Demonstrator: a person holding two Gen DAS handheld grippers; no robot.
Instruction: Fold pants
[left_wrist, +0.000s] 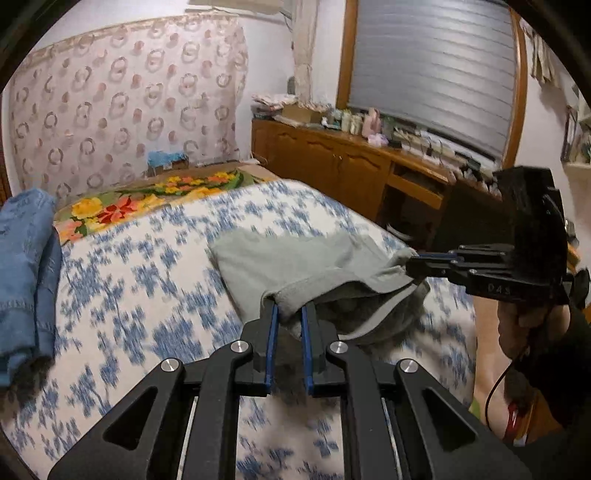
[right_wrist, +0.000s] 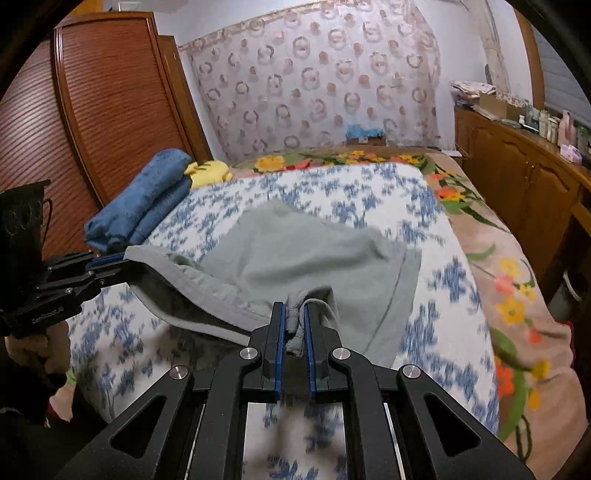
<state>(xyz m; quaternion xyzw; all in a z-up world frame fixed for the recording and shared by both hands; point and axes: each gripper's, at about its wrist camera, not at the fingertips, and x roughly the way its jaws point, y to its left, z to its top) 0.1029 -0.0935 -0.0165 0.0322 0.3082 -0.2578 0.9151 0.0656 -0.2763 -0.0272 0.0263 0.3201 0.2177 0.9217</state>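
Grey-green pants hang over the bed's blue-and-white blanket, their far end resting on it. My left gripper is shut on one corner of the waistband. My right gripper is shut on the other corner, at the right of the left wrist view. In the right wrist view the pants stretch from my right gripper, shut on the waistband, to my left gripper at the left edge. The waistband sags open between the two.
Folded blue jeans lie at the bed's left side, seen as a blue bundle next to a yellow cloth. A floral blanket covers the bed's right edge. A wooden cabinet runs along the right; a wardrobe stands left.
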